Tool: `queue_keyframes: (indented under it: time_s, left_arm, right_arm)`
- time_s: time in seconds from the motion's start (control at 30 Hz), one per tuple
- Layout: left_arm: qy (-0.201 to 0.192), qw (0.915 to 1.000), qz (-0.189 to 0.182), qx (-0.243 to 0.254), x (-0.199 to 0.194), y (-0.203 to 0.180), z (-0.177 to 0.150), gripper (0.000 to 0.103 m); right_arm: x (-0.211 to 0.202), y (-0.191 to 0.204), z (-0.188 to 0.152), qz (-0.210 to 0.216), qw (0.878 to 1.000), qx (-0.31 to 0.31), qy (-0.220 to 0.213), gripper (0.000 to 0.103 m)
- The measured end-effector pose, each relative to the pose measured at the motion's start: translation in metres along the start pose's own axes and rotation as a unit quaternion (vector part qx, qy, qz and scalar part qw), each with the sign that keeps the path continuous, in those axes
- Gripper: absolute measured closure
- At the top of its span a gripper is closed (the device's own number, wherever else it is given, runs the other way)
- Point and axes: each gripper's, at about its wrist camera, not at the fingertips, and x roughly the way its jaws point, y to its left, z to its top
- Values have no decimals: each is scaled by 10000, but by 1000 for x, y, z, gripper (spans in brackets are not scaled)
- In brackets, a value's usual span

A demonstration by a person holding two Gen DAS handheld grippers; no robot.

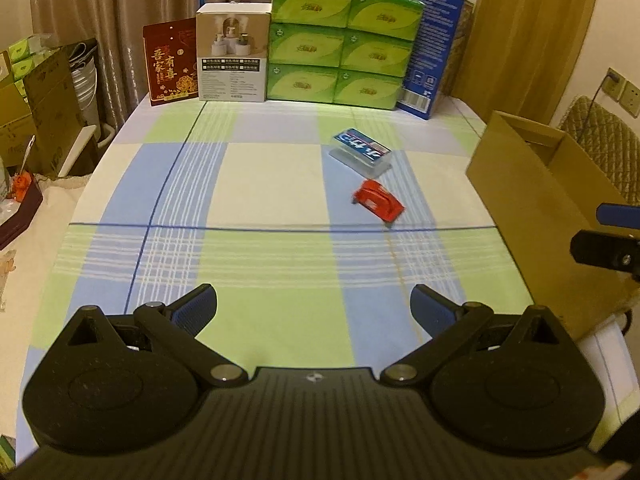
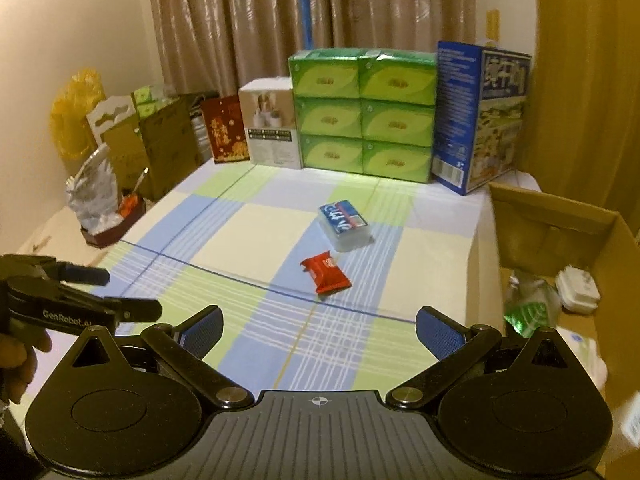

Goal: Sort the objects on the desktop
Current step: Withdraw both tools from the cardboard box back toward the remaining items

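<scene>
Left gripper: the left gripper (image 1: 313,312) hovered low over the near end of the table (image 1: 272,184), level and aimed toward the far wall; its blue-padded fingers (image 1: 198,307) were spread wide with nothing between them.
Right gripper: the right gripper (image 2: 319,330) was held the same way, near the table's right side, fingers (image 2: 438,332) wide apart and empty; in the left wrist view only its tips (image 1: 608,236) showed at the right edge.
Hand: a hand (image 2: 18,354) gripped the left tool at the left edge of the right wrist view, mostly cut off.
Red packet: a red packet (image 1: 378,201) lay flat on the table, right of centre, well ahead of both grippers; its long axis ran diagonally, from far-left to near-right. Print too blurred to read.
Clear case: a clear plastic case (image 1: 361,153) with a blue-and-white card on top sat just beyond the packet, apart from it, long axis on a similar diagonal.
Cardboard box: an open cardboard box (image 2: 552,216) stood at the table's right edge; inside were a green-patterned wrapper (image 2: 526,312) and a small white object (image 2: 578,290), both partly hidden by the box wall.
Back row: green tissue packs (image 1: 344,40), a blue carton (image 1: 436,48), a white box (image 1: 233,52) and a red box (image 1: 171,62) stood along the far edge.
</scene>
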Motion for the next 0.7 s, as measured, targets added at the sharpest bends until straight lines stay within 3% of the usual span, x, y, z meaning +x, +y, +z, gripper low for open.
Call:
queue_keyframes:
  time_s: [0.2,0.4,0.63,0.7]
  left_arm:
    - [-82,9999,79,-37,31,11,17,2]
    - [-194,9995,242,-71,63,16,29,2]
    - [-167,9997,170,-113,100,18,40,2]
    - [-200,9996,180,-20,108,18,46,2]
  right_arm:
    - [45,-4,9,37,9998,-213,-11,4]
    - [96,-11,11,158,9991,-382,76,19]
    - [152,-17,15,269,9974,-563,351,30]
    - [166,-19,16,227,9970,-611,411,38]
